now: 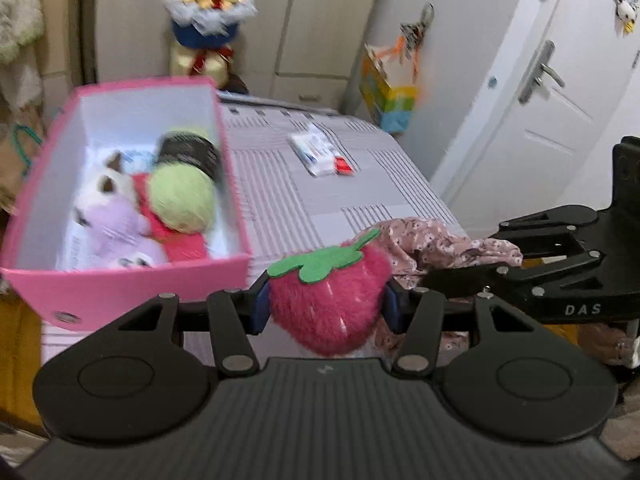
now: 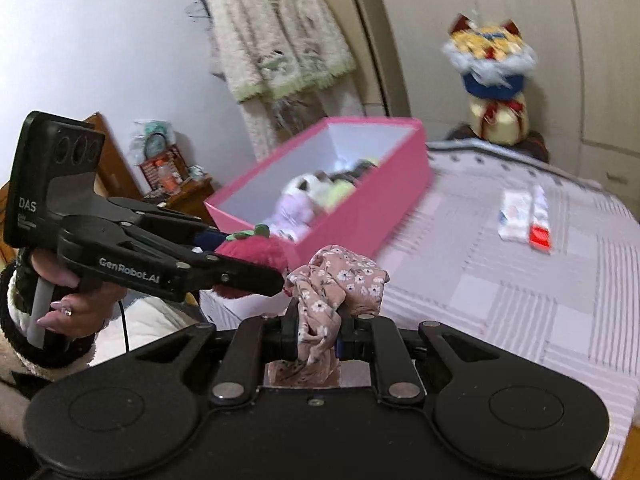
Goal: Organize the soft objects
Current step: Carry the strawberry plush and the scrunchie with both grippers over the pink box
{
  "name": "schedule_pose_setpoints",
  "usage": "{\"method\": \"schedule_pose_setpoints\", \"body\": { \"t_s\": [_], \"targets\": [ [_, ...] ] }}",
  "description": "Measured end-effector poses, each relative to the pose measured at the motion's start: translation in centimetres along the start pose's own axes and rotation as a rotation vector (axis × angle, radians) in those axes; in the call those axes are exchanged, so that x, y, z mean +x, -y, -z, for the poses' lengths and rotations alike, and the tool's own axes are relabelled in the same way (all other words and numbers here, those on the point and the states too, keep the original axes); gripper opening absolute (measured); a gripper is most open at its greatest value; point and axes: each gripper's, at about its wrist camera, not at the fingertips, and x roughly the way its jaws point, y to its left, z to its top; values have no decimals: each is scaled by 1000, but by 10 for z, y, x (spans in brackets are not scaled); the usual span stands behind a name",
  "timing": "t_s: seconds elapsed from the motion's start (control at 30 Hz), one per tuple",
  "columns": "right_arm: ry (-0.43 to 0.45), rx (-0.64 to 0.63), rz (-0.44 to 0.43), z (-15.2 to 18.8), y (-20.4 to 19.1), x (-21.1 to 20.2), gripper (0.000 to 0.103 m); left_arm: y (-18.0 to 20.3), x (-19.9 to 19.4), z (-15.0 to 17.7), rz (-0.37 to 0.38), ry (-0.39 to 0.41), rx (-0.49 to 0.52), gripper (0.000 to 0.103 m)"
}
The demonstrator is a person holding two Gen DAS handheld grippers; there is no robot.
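Left wrist — plush strawberry (image 1: 332, 304) clamped crosswise, leaf cap up-left.

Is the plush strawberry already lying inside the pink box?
No: the plush strawberry is clamped in the left gripper, outside the pink box.

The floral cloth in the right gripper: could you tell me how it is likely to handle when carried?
Probably floppy: the floral cloth bunches and droops around the right gripper. Likely light. It may drape or snag on the pink box rim.
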Motion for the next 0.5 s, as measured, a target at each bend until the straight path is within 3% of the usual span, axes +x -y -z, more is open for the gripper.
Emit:
{"method": "schedule_pose_setpoints", "body": {
  "t_s": [0.3,0.5],
  "targets": [
    [92,-87,-71,-50,-31,32,18,-30,-32,-25,-81,112,10,53],
    [162,-171,-16,-86,-37,63,18,-66,-28,-48,-139,171,-27,54]
  ]
}}
